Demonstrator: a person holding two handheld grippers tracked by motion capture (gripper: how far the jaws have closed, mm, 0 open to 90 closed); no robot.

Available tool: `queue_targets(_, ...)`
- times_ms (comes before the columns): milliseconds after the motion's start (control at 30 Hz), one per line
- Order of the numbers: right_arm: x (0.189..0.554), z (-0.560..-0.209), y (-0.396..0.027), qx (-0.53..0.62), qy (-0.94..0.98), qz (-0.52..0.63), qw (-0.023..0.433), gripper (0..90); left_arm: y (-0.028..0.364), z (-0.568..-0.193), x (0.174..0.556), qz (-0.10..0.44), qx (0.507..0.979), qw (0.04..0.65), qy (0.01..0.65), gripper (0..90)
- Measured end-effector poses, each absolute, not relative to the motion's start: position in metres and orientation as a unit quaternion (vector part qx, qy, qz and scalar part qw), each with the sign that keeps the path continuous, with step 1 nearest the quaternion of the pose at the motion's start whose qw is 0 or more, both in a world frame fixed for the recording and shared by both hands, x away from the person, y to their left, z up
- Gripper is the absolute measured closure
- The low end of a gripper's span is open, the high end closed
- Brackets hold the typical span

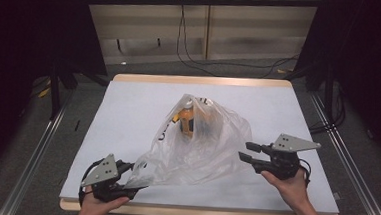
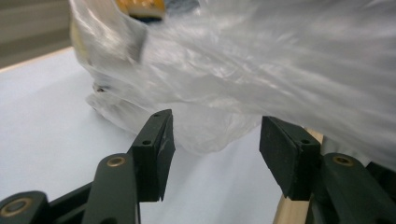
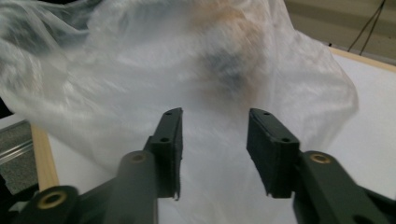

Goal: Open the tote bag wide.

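Both hand-held grippers point(image 1: 136, 177) point(image 1: 248, 152) low, jaws parted.

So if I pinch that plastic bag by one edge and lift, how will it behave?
Probably floppy: the plastic bag is thin, crumpled film. Likely bottom-heavy, since an orange bottle stands inside and may tip or slide. The glossy film could slip between the fingers.

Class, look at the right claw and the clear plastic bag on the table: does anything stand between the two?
Nothing visible does. The right claw sits at the right edge of the crumpled clear plastic bag, jaws parted, with bare white table cover around it. In the right gripper view the bag lies straight ahead of the open jaws.
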State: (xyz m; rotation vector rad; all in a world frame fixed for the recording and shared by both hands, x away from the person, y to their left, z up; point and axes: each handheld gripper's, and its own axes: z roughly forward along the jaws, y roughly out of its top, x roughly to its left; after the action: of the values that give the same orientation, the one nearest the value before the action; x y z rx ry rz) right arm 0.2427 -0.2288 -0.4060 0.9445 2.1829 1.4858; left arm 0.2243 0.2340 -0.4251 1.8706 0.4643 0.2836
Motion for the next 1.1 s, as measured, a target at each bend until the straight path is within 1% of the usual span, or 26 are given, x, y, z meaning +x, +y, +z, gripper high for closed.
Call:
queue_targets(33, 0.244, -0.404, -0.226, 0.329, 0.768, 0.524, 0.166, 50.8, 0.237, -0.423, 0.224, 0.130, 0.796, 0.557, 0.199, 44.6)
queue_targets(167, 0.251, -0.396, -0.216, 0.322, 0.766, 0.531, 0.165, 42.0, 0.247, -0.416, 0.231, 0.138, 0.781, 0.571, 0.212, 43.0)
queue_targets(300, 0.261, -0.390, -0.204, 0.317, 0.766, 0.535, 0.164, 35.0, 0.254, -0.403, 0.237, 0.154, 0.762, 0.590, 0.219, 38.7)
queue_targets(400, 0.267, -0.384, -0.196, 0.308, 0.767, 0.539, 0.165, 32.2, 0.257, -0.389, 0.240, 0.163, 0.756, 0.597, 0.211, 35.7)
queue_targets(533, 0.274, -0.372, -0.185, 0.300, 0.762, 0.547, 0.172, 28.4, 0.252, -0.375, 0.244, 0.171, 0.755, 0.601, 0.198, 35.3)
queue_targets(667, 0.280, -0.363, -0.173, 0.295, 0.760, 0.552, 0.175, 22.2, 0.247, -0.374, 0.251, 0.166, 0.757, 0.602, 0.193, 35.0)
queue_targets(733, 0.286, -0.362, -0.167, 0.292, 0.765, 0.548, 0.175, 21.7, 0.242, -0.377, 0.255, 0.167, 0.755, 0.601, 0.203, 34.6)
queue_targets(767, 0.288, -0.362, -0.163, 0.290, 0.767, 0.545, 0.174, 22.0, 0.240, -0.379, 0.259, 0.163, 0.757, 0.601, 0.198, 34.5)
queue_targets(800, 0.292, -0.363, -0.161, 0.290, 0.770, 0.542, 0.174, 23.6, 0.238, -0.380, 0.261, 0.164, 0.757, 0.600, 0.198, 34.6)
queue_targets(900, 0.301, -0.367, -0.155, 0.291, 0.776, 0.531, 0.174, 37.5, 0.232, -0.382, 0.266, 0.169, 0.761, 0.593, 0.200, 37.0)
queue_targets(933, 0.303, -0.368, -0.153, 0.296, 0.777, 0.525, 0.181, 43.3, 0.230, -0.382, 0.268, 0.168, 0.762, 0.594, 0.196, 39.0)
queue_targets(1000, 0.308, -0.371, -0.151, 0.299, 0.779, 0.523, 0.174, 60.5, 0.226, -0.383, 0.269, 0.160, 0.763, 0.598, 0.187, 44.0)
queue_targets(1067, 0.312, -0.373, -0.150, 0.300, 0.777, 0.527, 0.168, 73.4, 0.222, -0.384, 0.270, 0.156, 0.766, 0.596, 0.183, 53.7)
queue_targets(1100, 0.314, -0.373, -0.150, 0.297, 0.778, 0.529, 0.164, 79.5, 0.220, -0.384, 0.271, 0.154, 0.771, 0.592, 0.179, 56.1)
